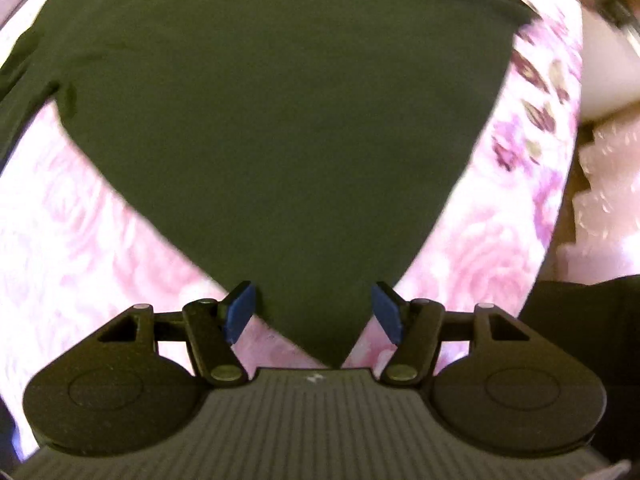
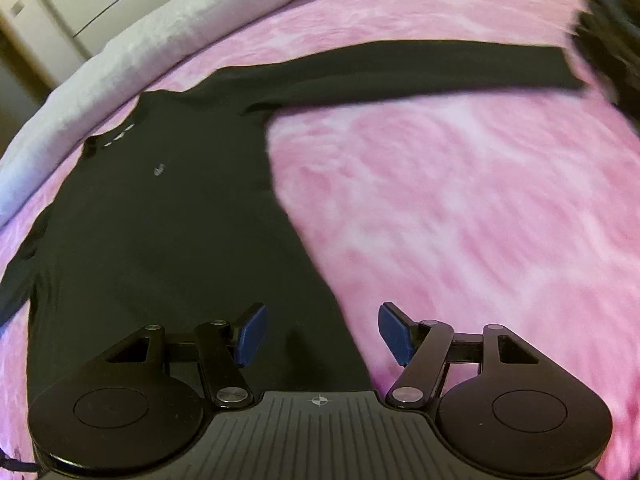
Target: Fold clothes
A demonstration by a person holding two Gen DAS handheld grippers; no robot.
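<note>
A dark green long-sleeved shirt (image 2: 160, 216) lies flat on a pink floral bedspread (image 2: 460, 208), one sleeve (image 2: 420, 68) stretched out to the right. In the left wrist view the shirt (image 1: 280, 120) fills the middle, a bottom corner pointing at the camera. My left gripper (image 1: 314, 314) is open, its blue pads either side of that corner, just above it. My right gripper (image 2: 322, 334) is open over the shirt's hem edge, holding nothing.
A grey-white sheet edge (image 2: 132, 52) and a white cabinet (image 2: 72, 4) lie beyond the bed's far side. A dark bundle (image 2: 612, 40) sits at the far right by the sleeve end. The bed's edge and pink foam mats (image 1: 608, 184) show to the right.
</note>
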